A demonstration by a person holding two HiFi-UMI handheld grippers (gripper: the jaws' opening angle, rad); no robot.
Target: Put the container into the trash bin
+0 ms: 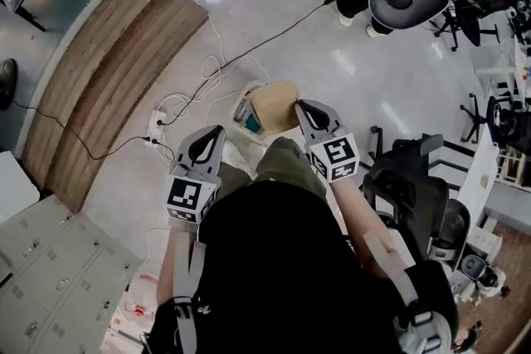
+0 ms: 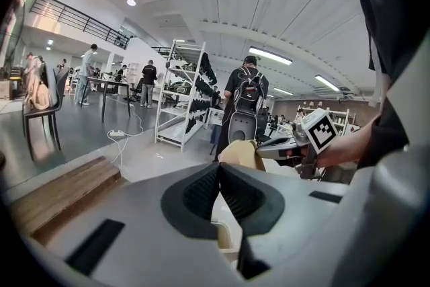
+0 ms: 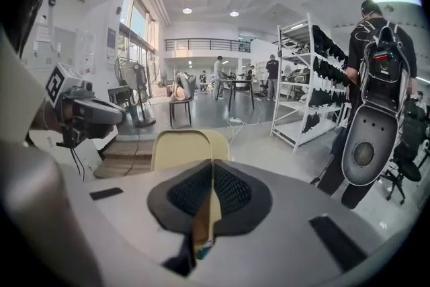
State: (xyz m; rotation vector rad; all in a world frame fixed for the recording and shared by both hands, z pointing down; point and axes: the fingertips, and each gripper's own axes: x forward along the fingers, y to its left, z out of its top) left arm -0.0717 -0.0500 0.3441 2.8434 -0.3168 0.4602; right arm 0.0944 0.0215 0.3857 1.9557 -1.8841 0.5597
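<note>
The container (image 1: 272, 102) is a tan, open-topped paper box held above the grey floor in front of the person's knees. My right gripper (image 1: 300, 105) is shut on its right wall. In the right gripper view that wall is pinched between the pads, and the container (image 3: 181, 148) rises beyond my right gripper (image 3: 212, 168). My left gripper (image 1: 217, 131) hangs to the left of the box, apart from it. In its own view my left gripper (image 2: 220, 168) is shut with nothing in it, and the container (image 2: 243, 152) shows just past it. I see no trash bin.
A curved wooden platform (image 1: 108, 70) lies to the left, with a power strip (image 1: 156, 128) and cables on the floor. Grey lockers (image 1: 50, 269) stand at the lower left and black office chairs (image 1: 415, 195) at the right. A person (image 3: 376, 77) stands by a shelf rack (image 3: 309, 84).
</note>
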